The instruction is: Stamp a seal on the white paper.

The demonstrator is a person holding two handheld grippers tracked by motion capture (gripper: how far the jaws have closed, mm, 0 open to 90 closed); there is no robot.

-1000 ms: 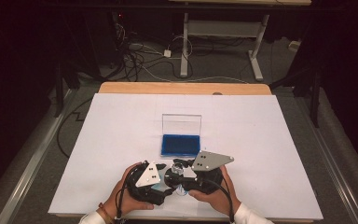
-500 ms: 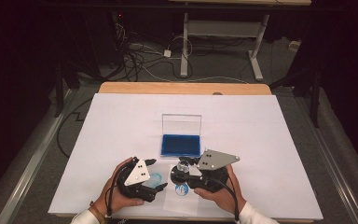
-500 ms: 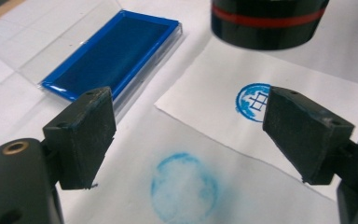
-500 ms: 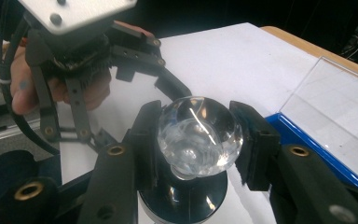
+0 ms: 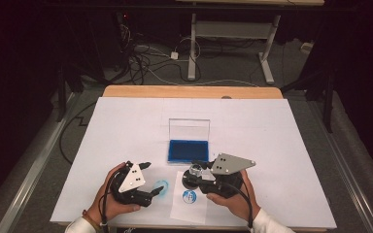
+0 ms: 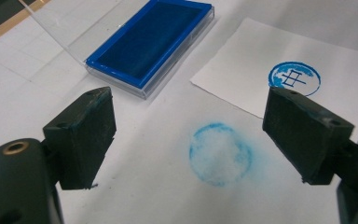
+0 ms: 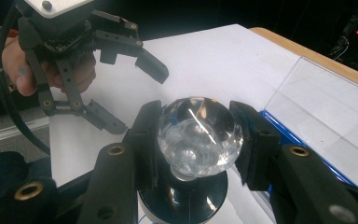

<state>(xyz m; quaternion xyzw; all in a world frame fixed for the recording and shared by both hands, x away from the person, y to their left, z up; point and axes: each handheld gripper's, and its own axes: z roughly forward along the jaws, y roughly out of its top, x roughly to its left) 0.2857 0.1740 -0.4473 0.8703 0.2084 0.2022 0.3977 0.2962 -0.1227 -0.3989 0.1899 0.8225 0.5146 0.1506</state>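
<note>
Right jaws tight around the stamp's clear knob [image 7: 199,135].

light: table sheet [image 5: 126,126] evenly bright from overhead; surroundings from 9 through 12 to 3 o'clock sink into near-black | shadows: faint, soft under the jaws | glare: white streaks on the glass knob [image 7: 199,133]; sheen on the clear lid [image 6: 65,35] | focus: high view soft and grainy; near jaws at 6 o'clock slightly blurred

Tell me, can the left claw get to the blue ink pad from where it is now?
Probably yes: the left claw is open and empty, and only bare white sheet lies between it and the ink pad.
</note>
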